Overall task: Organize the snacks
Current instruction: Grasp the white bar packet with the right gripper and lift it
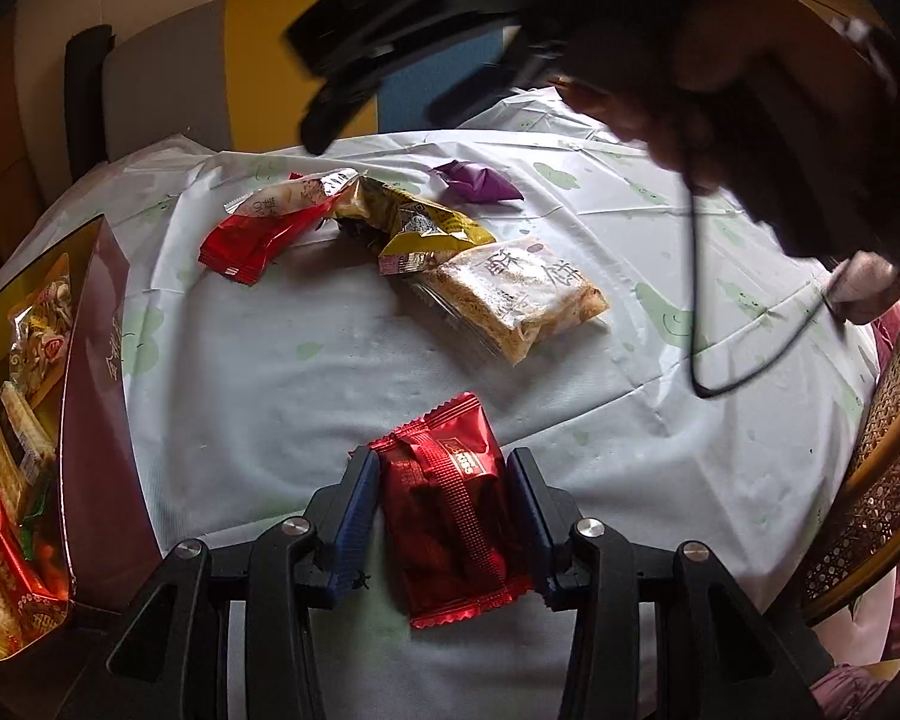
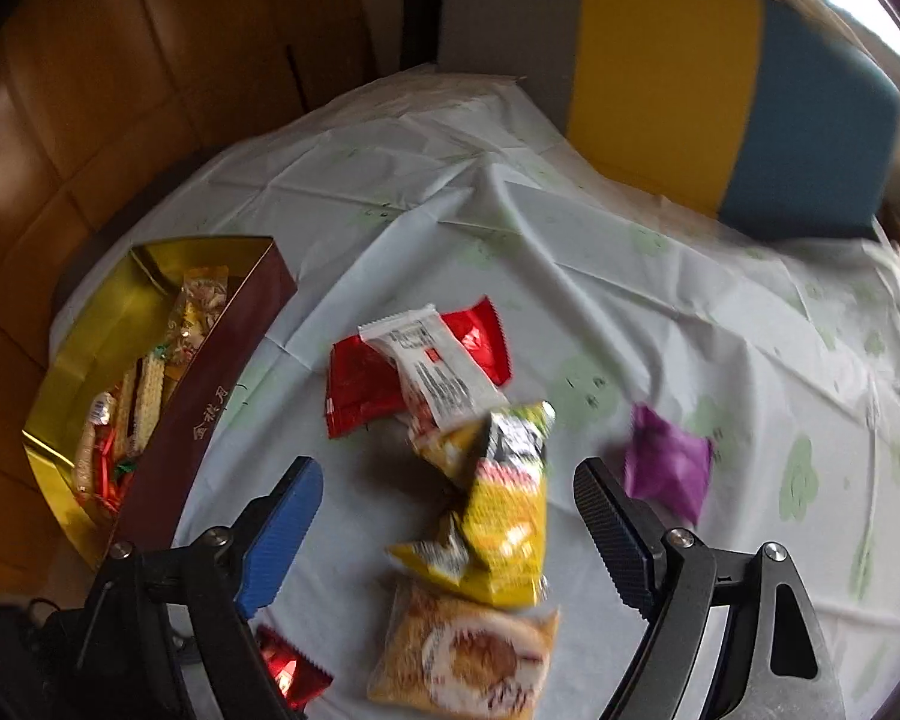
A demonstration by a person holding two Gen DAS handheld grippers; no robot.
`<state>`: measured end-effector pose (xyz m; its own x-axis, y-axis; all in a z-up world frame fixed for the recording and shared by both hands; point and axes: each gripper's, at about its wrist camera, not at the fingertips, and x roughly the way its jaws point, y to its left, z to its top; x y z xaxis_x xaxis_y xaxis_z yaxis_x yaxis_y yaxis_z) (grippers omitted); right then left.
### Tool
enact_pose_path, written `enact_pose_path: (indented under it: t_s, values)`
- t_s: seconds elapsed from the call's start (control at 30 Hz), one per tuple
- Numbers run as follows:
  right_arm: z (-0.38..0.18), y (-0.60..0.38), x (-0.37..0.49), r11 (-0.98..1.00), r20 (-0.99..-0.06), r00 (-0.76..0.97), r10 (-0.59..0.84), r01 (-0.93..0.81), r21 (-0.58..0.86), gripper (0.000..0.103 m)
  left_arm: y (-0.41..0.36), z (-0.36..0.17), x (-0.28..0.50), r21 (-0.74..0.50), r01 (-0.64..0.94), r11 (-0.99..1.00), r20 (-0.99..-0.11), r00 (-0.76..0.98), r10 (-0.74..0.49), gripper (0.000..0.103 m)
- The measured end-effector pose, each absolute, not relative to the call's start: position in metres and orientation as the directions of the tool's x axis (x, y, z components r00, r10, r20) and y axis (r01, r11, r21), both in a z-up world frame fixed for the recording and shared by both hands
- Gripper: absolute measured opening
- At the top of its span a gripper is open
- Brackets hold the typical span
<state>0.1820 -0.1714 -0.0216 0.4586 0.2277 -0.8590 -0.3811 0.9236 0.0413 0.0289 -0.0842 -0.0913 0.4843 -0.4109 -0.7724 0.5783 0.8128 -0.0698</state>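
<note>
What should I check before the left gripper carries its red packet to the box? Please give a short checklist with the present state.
1. Left gripper shut on the red packet: ok, both pads touch its sides.
2. Packet lifted off the tablecloth: cannot tell.
3. Box open: ok, no lid on it, snacks lie inside.
4. Free room in the box: ok, the far part shows bare gold bottom.
5. Right gripper out of the way: ok, it is open over the yellow packet, holding nothing.
6. Path to the box: ok, bare cloth between packet and box in the left wrist view.
</note>
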Motion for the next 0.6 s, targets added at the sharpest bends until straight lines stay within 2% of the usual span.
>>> enact_pose_path:
  t_s: [0.07,0.2,0.37,0.4,0.43,0.5,0.6]
  values:
    - [-0.026,-0.156,0.197,0.909,-0.871,0.446,0.204,-0.416,0.001,0.085,-0.084,-0.092,0.028,-0.074,0.579,0.812,-0.77,0.485,-0.416,0.045]
    - [-0.039,-0.137,0.225,0.884,-0.902,0.404,0.155,-0.464,-0.056,0.077,-0.081,-0.092,0.029,-0.089,0.579,0.81,-0.764,0.482,-0.428,0.045]
    - [-0.06,-0.125,0.246,0.859,-0.928,0.359,0.099,-0.501,-0.102,0.077,-0.078,-0.093,0.031,-0.109,0.58,0.808,-0.76,0.475,-0.444,0.045]
    - [-0.063,-0.125,0.249,0.858,-0.931,0.354,0.092,-0.503,-0.107,0.068,-0.078,-0.093,0.03,-0.113,0.579,0.808,-0.759,0.475,-0.446,0.045]
    - [-0.066,-0.124,0.25,0.855,-0.935,0.345,0.083,-0.507,-0.111,0.045,-0.078,-0.093,0.031,-0.115,0.578,0.808,-0.759,0.474,-0.447,0.045]
    - [-0.063,-0.123,0.247,0.848,-0.929,0.357,0.095,-0.518,-0.112,0.038,-0.077,-0.093,0.031,-0.117,0.579,0.807,-0.759,0.472,-0.449,0.046]
    - [-0.053,-0.123,0.234,0.845,-0.914,0.392,0.106,-0.52,-0.126,0.036,-0.077,-0.093,0.03,-0.114,0.577,0.809,-0.759,0.475,-0.446,0.046]
